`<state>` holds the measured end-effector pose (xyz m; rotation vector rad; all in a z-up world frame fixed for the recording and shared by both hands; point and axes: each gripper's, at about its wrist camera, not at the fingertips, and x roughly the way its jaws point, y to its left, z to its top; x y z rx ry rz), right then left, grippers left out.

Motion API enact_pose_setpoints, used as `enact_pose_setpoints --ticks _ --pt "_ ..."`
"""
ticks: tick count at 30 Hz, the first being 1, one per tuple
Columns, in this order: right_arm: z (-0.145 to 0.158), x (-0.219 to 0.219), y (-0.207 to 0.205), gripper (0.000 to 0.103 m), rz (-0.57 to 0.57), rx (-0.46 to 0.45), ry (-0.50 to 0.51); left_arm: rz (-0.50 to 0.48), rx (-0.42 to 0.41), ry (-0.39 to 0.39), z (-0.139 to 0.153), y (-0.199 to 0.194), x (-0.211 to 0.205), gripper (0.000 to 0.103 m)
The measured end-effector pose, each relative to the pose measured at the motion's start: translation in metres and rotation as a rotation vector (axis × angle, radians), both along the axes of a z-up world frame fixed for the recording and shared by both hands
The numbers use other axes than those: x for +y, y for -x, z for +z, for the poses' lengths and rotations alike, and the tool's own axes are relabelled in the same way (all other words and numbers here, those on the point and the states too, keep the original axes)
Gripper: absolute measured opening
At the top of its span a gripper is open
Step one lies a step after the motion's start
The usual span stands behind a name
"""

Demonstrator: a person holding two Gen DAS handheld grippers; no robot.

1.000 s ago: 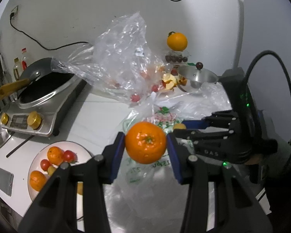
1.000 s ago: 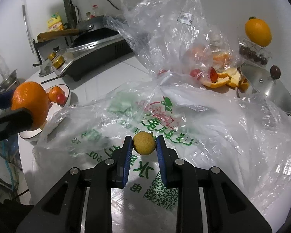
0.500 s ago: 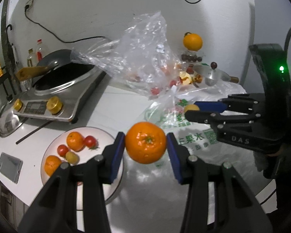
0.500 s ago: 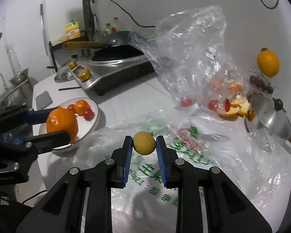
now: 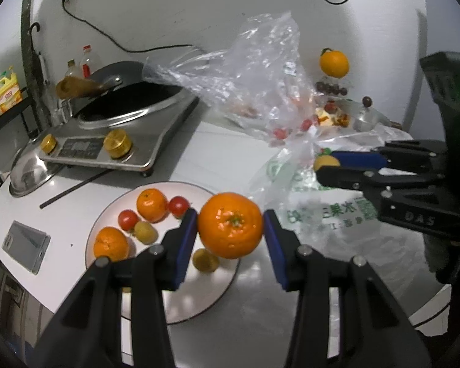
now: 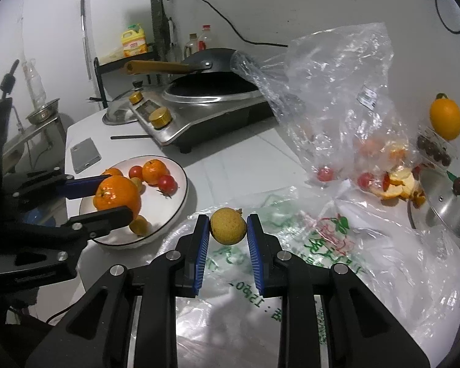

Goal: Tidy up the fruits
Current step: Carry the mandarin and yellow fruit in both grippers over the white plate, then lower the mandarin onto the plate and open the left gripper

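The left gripper has its fingers clenched on a mandarin, hanging just above the near-right edge of the white plate, where other fruit already lies. The right gripper pinches a small yellow-brown fruit off to the plate's right, over the printed plastic bag on the counter. The left is nearer, I'd say; the plate lies down and left of its fingers.

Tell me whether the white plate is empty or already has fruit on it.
Already holding fruit. The white plate carries two oranges, small red tomatoes and small yellow fruits, while the left gripper holds another orange above its edge.
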<state>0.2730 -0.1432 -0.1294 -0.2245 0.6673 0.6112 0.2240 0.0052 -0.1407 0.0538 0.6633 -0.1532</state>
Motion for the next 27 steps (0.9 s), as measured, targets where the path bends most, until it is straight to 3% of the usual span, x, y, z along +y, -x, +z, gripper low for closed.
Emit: enact_pose_setpoints --ticks 27 --pt "-0.030 0.011 -0.038 0.027 0.017 0.077 0.007 0.051 0.119 0.004 -0.045 -0.059 0.013 0.045"
